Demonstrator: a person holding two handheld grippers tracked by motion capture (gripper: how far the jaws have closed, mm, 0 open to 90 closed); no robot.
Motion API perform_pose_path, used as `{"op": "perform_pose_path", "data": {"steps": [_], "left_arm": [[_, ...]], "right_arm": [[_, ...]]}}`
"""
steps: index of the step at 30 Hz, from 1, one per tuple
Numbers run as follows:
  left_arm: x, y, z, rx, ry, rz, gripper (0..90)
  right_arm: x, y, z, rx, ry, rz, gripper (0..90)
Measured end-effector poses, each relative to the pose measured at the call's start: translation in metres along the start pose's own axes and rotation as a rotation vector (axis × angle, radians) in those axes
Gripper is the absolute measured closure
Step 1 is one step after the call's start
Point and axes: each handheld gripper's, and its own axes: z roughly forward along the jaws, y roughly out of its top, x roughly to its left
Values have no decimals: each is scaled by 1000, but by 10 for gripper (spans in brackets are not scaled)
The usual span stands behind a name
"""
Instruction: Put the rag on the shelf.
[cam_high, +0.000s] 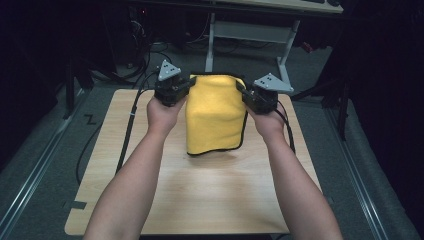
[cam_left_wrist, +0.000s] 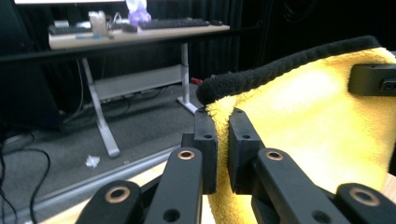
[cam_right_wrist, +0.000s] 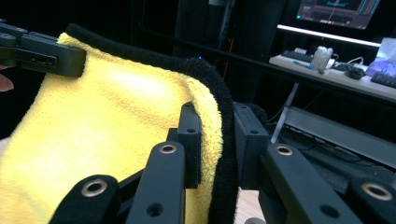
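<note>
Both tongs, left tongs (cam_high: 189, 84) and right tongs (cam_high: 242, 91), clamp the yellow towel's (cam_high: 215, 115) top corners (black-edged); its lower hem hangs above bare bench (cam_high: 210, 195).

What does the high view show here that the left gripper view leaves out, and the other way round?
High view: the wooden table, both forearms, and the towel's lower edge draping onto the tabletop while its top corners are held up.

Left gripper view: the left gripper close up, jaws shut on a corner of the towel, plus keyboards on the desk behind.

Both: the yellow towel with its black edging, and the right gripper clamped on the opposite corner.
</note>
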Motion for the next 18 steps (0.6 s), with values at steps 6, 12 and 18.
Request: {"op": "perform_pose_path", "data": {"steps": [6, 12, 18], "left_arm": [[10, -14, 17, 47, -9, -12, 836], [17, -34, 30, 121, -19, -83, 839], [20, -47, 35, 161, -30, -111, 842]], "right_arm": [[-7, -8, 17, 54, 2, -25, 763], [-12, -26, 29, 115, 28, -22, 755], [-13, -41, 34, 156, 47, -26, 755]]}}
